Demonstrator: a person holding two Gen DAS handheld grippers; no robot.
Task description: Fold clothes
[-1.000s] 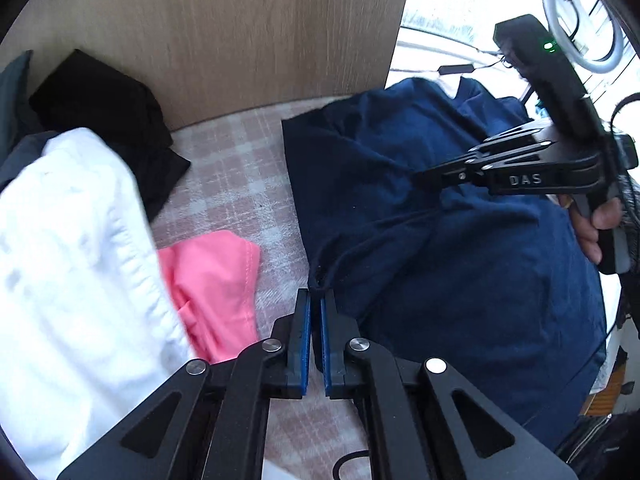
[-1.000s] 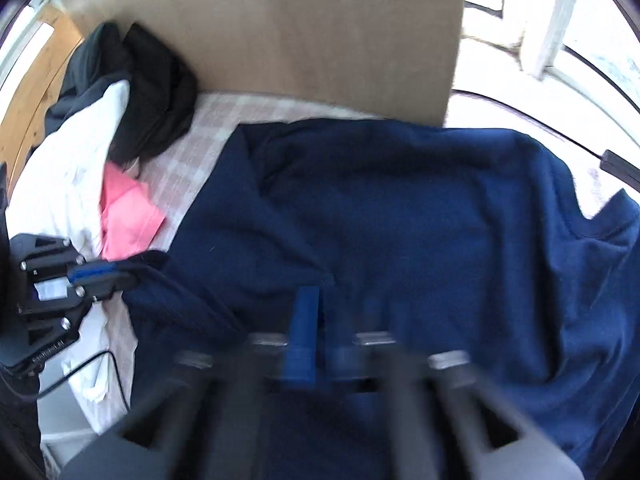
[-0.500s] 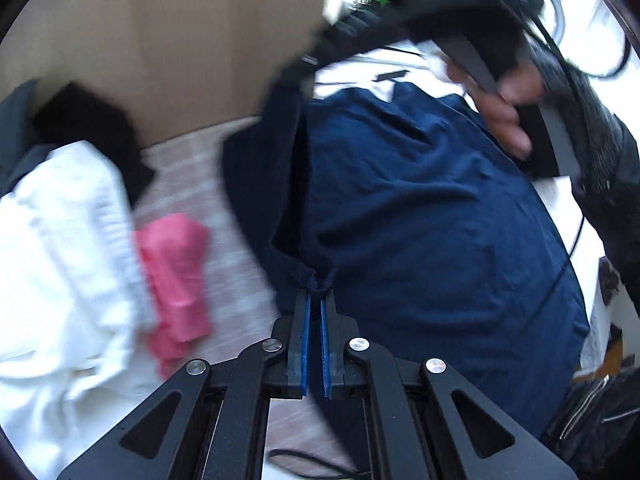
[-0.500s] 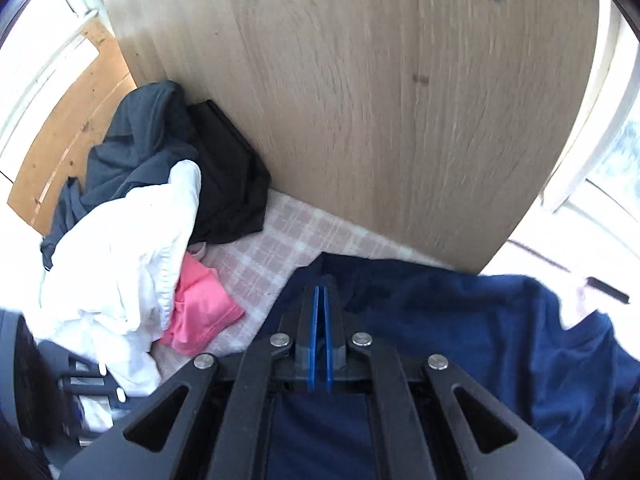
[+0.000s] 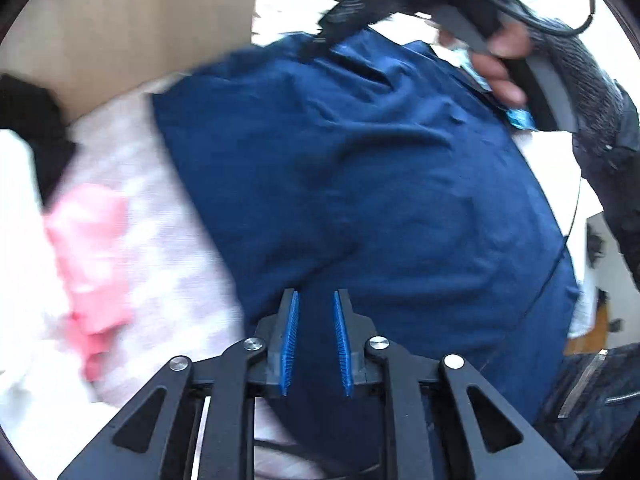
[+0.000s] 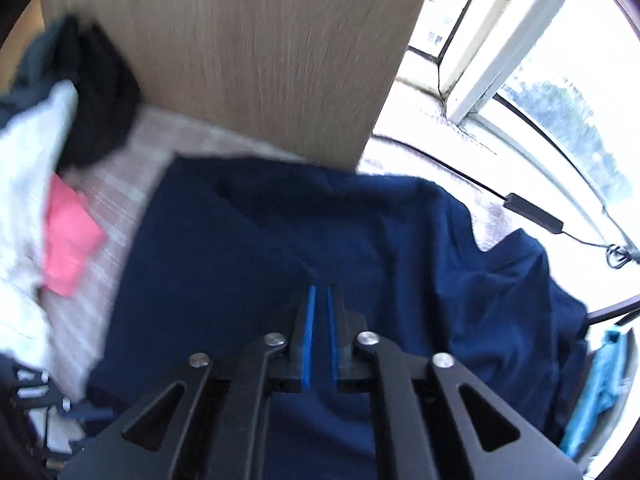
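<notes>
A navy blue garment [image 5: 360,168] lies spread on the checked sheet [image 5: 160,248], with one side folded over its middle. My left gripper [image 5: 316,296] hovers over the garment's near left edge. Its jaws are opening, and the blue pads [image 5: 289,332] stand apart with no cloth pinched between them. My right gripper [image 6: 319,288] points down at the garment [image 6: 400,240] near a raised crease. Its jaws are opening too, with a narrow gap and nothing gripped. In the left wrist view a hand [image 5: 500,60] holds the right gripper [image 5: 324,36] above the garment's far edge.
A white garment [image 6: 28,168], a pink one [image 6: 68,240] and a black one [image 6: 100,100] are piled at the left. A wooden panel [image 6: 260,48] stands behind the sheet. A window [image 6: 540,80] and a black cable [image 6: 532,208] are at the right.
Both grippers were shut on the navy cloth and now have their pads apart, with the cloth let go. The garment's left side has been carried over its middle. The right gripper has tilted down.
</notes>
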